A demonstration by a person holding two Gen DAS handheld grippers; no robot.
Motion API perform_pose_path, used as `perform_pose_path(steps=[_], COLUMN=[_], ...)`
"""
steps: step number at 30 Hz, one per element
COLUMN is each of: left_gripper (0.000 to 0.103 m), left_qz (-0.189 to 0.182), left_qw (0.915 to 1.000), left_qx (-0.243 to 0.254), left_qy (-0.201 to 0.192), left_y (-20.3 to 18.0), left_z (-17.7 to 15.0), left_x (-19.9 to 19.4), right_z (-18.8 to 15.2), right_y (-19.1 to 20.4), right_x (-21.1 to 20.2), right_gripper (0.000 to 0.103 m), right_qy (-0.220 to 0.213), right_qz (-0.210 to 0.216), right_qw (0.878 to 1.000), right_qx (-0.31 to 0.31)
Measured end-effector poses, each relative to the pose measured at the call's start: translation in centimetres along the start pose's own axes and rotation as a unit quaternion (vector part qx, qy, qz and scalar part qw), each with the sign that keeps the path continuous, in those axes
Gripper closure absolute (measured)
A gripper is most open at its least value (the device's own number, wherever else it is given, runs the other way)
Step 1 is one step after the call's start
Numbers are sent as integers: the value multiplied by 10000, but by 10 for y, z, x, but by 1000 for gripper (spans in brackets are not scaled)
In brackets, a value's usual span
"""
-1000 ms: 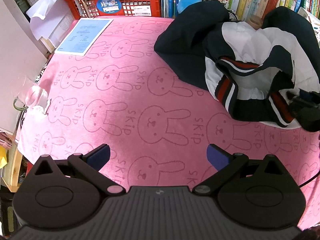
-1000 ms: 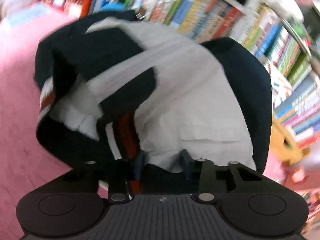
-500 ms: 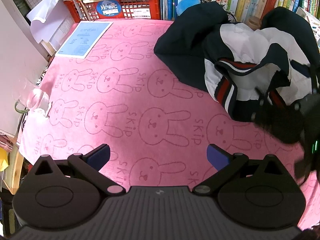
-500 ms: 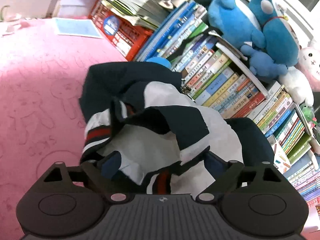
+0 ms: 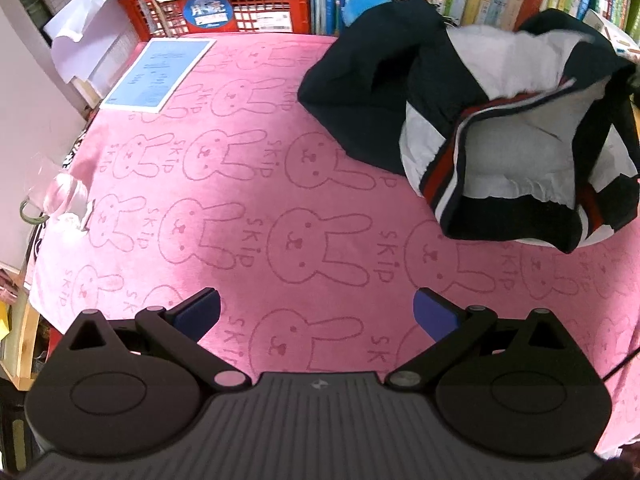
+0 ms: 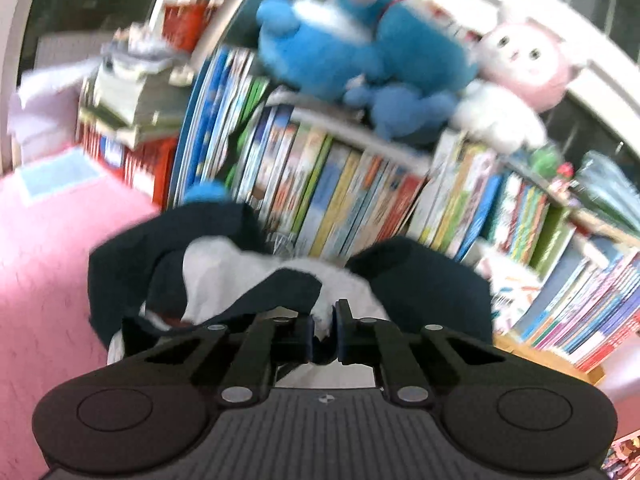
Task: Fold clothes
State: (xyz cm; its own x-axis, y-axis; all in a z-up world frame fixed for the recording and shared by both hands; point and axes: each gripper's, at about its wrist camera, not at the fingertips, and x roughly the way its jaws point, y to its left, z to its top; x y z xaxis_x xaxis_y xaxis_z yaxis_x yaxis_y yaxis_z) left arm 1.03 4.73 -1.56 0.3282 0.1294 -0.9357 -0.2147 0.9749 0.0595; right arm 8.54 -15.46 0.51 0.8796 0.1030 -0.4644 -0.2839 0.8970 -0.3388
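1. The left gripper (image 5: 316, 312) is spread wide with nothing between its blue-padded fingers (image 5: 200, 312); it hovers over the near part of the pink towel printed with rabbit outlines (image 5: 248, 208), well apart from the garment.
2. The right gripper (image 6: 323, 334) is drawn narrow, its pads pinching a fold of the navy and white jacket with red-striped trim (image 6: 248, 280), which bunches up just ahead of the fingers.
3. In the left wrist view that jacket (image 5: 500, 128) lies crumpled at the far right of the towel, its white lining turned up and one edge lifted towards the right border.
4. A light blue sheet of paper (image 5: 160, 74) rests flat at the far left of the towel; behind it stands a red plastic crate (image 5: 256, 12) stacked with papers.
5. A row of upright colourful books (image 6: 360, 196) stands right behind the jacket, with a blue plush toy (image 6: 352, 48) and a pink plush toy (image 6: 524, 56) on the shelf above.
6. Half a second ago the right gripper was open over the jacket; it has since closed on the fabric and lifted, while the left gripper has stayed put.
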Motion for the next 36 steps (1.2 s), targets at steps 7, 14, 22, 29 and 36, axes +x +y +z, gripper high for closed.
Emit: perform_pose_path(steps=[7,14,22,29,36], left_gripper=[0,0,0,0,0], left_qz=[-76,-129,-276,-499,-759], left_qw=[9999,9997,9990,9965,9921], left_qx=[122,197,355,667,999], left_qy=[-4,7,72,90,10], left_y=[-7,-9,-17,-28,-40], left_z=[-2,-4,-8,-16,-20], left_x=[0,-1,2,4,4], right_z=[12,11,21,13,15], right_y=[-22,-34,-41,-29,-15], right_x=[-49,-89,-114,-107,-104], right_gripper=[94,94,94,94,94], right_qy=[-687,-723,-525,217,868], right_qz=[-137,34,264,434,611], right_qw=[9967,9947,9926,9931,9888], right_qx=[419,727,1065,1070,1044])
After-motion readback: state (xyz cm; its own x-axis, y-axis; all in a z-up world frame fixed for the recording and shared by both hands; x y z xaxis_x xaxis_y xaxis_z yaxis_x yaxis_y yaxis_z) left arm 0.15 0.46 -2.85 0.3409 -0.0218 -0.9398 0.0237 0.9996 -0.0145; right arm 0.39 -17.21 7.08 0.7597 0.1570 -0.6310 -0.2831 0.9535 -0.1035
